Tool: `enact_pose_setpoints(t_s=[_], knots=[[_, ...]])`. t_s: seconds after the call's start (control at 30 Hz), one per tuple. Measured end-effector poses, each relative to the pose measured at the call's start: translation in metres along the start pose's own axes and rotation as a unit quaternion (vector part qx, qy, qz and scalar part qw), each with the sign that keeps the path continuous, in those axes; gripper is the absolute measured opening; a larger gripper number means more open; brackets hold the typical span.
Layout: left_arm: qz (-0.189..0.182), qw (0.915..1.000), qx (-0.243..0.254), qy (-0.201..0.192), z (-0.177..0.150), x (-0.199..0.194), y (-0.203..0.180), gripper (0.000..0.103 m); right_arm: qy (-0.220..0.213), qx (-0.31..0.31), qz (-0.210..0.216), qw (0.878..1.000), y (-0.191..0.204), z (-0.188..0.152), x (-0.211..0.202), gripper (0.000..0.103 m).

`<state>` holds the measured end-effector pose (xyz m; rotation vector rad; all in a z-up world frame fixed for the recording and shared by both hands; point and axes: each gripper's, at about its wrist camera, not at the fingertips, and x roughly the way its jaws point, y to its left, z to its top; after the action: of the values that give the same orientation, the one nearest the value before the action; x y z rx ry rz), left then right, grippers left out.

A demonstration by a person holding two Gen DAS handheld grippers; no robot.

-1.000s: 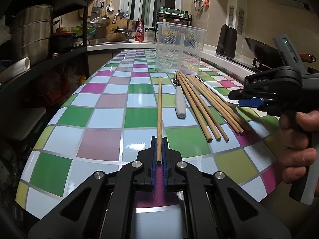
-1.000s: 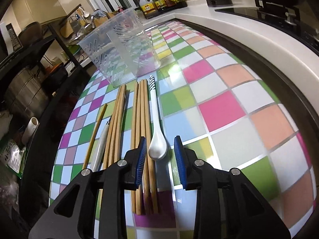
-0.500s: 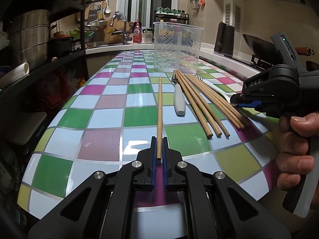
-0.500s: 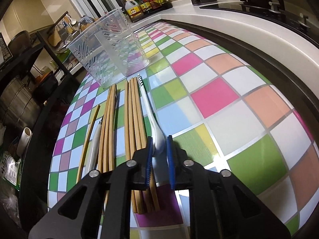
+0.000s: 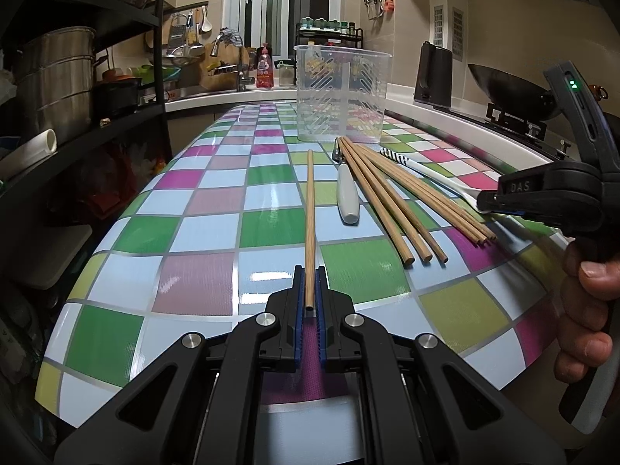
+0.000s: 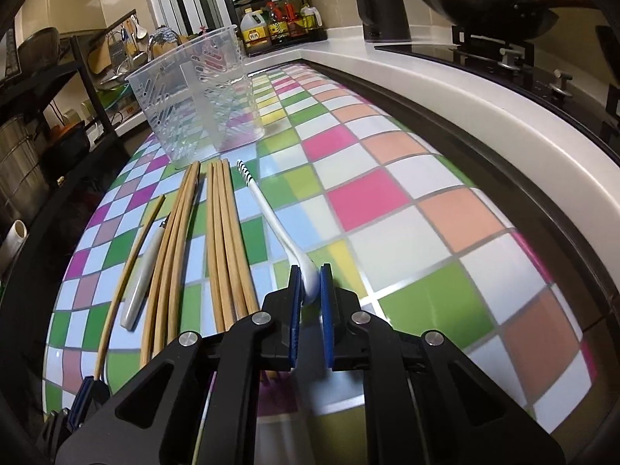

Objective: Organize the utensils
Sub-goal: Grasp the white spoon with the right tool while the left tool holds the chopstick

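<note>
Left gripper [image 5: 309, 302]: clamped on the near end of a single chopstick [image 5: 310, 209], as half a second before.
Right gripper [image 6: 311, 290]: clamped on the bowl of the white spoon [image 6: 279, 224]; a second earlier its jaws stood apart around it.
Spoon: handle now angled up off the table [image 6: 407, 240].
Loose chopsticks [image 6: 224, 232]: unmoved, beside the spoon.
Clear holder [image 6: 201, 97]: upright beyond them.
</note>
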<state>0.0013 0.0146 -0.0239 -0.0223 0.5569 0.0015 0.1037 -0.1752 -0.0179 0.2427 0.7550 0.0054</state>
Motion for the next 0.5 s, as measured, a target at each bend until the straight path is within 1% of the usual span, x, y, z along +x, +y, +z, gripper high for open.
enact_pose_setpoints(t_s=[0.07,0.13,0.5], knots=[[0.001,1.0000,0.000,-0.002,-0.001,0.000,-0.001,0.006,-0.002,0.000,0.001,1.000,-0.003,-0.001,-0.002,0.010],[0.003,1.0000,0.002,-0.005,-0.001,0.000,-0.002,0.006,-0.003,-0.001,0.009,1.000,-0.007,0.000,-0.001,0.013],[0.008,0.9999,0.006,-0.010,-0.002,0.000,-0.004,0.006,-0.002,0.002,0.029,1.000,-0.012,0.004,0.003,0.013]])
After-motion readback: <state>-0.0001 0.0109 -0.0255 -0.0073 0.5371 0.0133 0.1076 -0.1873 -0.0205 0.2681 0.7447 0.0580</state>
